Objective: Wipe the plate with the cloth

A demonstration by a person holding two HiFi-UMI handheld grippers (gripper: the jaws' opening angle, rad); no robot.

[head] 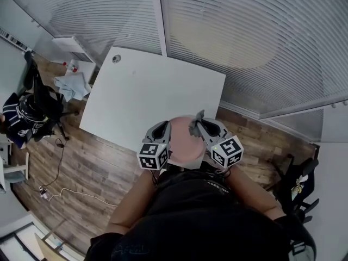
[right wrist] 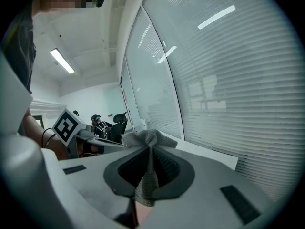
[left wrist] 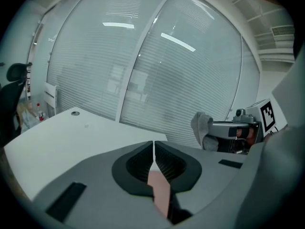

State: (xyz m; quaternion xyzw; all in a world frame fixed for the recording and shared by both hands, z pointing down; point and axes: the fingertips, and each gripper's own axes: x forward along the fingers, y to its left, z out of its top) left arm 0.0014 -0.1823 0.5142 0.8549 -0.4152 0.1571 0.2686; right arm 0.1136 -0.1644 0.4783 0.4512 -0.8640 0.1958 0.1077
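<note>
In the head view a pink plate (head: 185, 143) is held over the near edge of the white table (head: 152, 91), between my two grippers. My left gripper (head: 163, 127) is shut on the plate's left rim. In the left gripper view the pink rim (left wrist: 160, 191) sits pinched between the closed jaws of that gripper (left wrist: 153, 145). My right gripper (head: 199, 124) is shut on a grey knitted cloth (head: 194, 125) at the plate's right side. The cloth (right wrist: 147, 175) bunches out above the tips of the right gripper (right wrist: 150, 149). The left gripper view also shows the cloth (left wrist: 201, 125).
A black office chair (head: 32, 107) and a pale bundle (head: 70, 86) are on the wooden floor left of the table. A cable (head: 60, 192) trails across the floor. Another dark chair (head: 296, 184) stands at the right. Slatted glass walls (head: 244, 37) rise behind the table.
</note>
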